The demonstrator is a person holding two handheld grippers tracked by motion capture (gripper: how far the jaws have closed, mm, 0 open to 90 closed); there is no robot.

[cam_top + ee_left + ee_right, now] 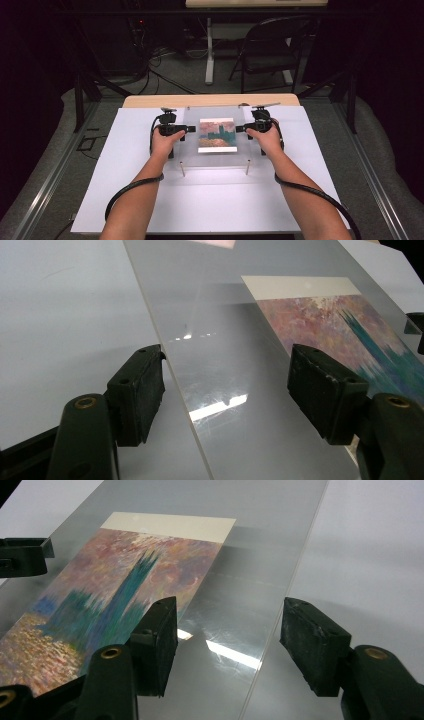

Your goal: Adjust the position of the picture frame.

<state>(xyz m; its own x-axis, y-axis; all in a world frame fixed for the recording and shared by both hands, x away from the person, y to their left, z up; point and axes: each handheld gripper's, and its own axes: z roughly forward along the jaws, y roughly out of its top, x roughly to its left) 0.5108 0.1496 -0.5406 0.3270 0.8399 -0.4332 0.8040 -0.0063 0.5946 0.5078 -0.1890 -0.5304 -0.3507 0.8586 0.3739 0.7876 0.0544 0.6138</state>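
A clear acrylic sheet point(216, 157) lies flat over a colourful painting print point(217, 135) on the white board point(210, 200). My left gripper point(190, 129) is at the sheet's left edge and my right gripper point(240, 129) at its right edge, pointing toward each other. In the left gripper view the left gripper point(227, 385) is open, its jaws wide apart with the sheet's edge point(175, 385) running between them, untouched. The right gripper point(227, 635) is open the same way over the sheet's other edge point(280, 610), with the print point(100, 595) beside its left jaw.
Two small pegs point(182, 170) point(247, 167) stand at the sheet's near corners. The white board rests on a wooden table point(150, 101). A folding chair point(270, 50) and table legs stand on the floor beyond. Cables trail from both grippers along the forearms.
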